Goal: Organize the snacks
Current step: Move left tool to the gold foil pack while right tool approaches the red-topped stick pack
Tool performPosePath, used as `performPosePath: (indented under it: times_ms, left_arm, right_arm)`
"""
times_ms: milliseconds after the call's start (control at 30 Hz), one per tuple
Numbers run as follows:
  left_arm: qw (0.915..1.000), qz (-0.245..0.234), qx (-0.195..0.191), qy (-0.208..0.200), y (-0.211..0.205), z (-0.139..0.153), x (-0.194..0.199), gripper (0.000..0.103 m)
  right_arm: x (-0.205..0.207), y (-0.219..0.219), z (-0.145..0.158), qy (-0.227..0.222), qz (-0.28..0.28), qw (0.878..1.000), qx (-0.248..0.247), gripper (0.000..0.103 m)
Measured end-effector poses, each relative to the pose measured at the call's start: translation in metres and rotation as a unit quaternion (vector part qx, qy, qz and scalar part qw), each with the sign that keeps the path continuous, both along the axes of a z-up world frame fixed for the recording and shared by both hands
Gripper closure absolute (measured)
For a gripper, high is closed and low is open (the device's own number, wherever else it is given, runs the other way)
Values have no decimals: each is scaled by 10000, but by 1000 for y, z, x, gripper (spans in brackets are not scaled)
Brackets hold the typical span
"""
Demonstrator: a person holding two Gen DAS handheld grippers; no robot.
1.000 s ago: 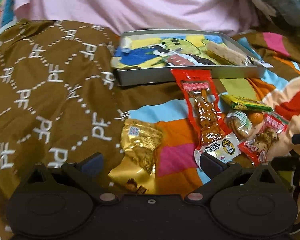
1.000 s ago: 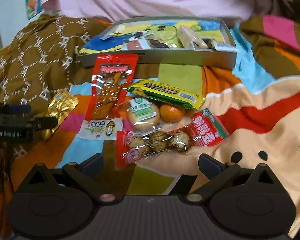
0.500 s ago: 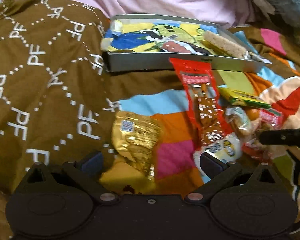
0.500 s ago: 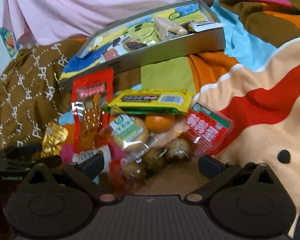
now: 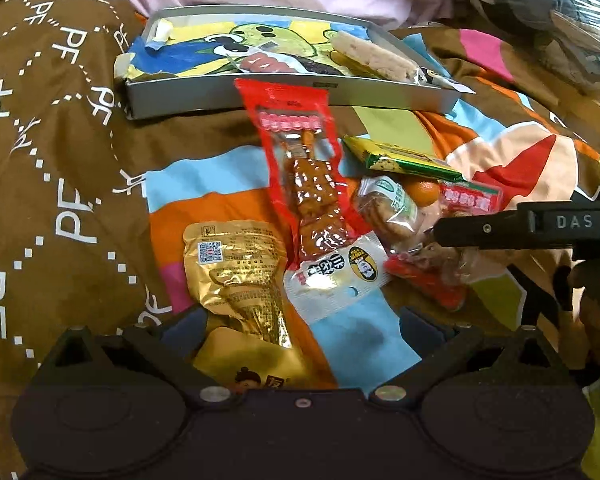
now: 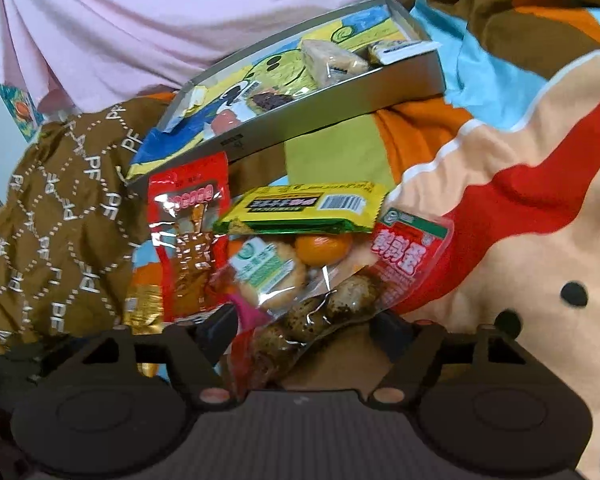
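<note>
Underneath, a bright patchwork blanket (image 6: 500, 200) covers the surface, with a brown lettered cloth (image 5: 60, 160) on its left and pink fabric (image 6: 140, 20) behind. A grey tray (image 5: 284, 96) with a cartoon liner holds a few snacks. Loose packets lie before it: red strip (image 5: 308, 168), gold pouch (image 5: 240, 268), yellow bar (image 6: 300, 208). The left gripper (image 5: 300, 328) is spread over the gold pouch. The right gripper (image 6: 300, 328) is closing around the egg packet (image 6: 340, 300).
</note>
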State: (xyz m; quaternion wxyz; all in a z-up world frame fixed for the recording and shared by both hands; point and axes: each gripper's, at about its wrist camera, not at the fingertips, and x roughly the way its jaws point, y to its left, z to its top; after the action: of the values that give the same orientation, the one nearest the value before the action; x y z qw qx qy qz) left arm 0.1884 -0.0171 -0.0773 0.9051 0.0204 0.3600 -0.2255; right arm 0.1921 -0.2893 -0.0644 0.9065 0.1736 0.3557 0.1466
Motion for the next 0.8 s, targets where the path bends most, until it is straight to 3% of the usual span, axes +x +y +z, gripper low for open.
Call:
performPosePath:
  times_ms: [233,333,467,567,800]
  left_arm:
    - [9967,813,68,-7,8,-3,10,1]
    - [9967,807,110,-23,7,-2,10,2]
    - [9977,658,140,-32,4,-3,7,8]
    - [9985,533,101,-54,0,-3,4,12]
    - [9989,464,10,-71,-7,-4,-3,16]
  right_arm:
    - [6,-8,-6,176,-120,9990,396,26]
    - [5,-9,-7,206,-154,9985,475,28]
    - [5,-8,-5,264,-284,9988,298,46]
    - [3,-10,-5,325,-346,9984,322,54]
    - [2,-18,-5,442,-371,9962,653,63]
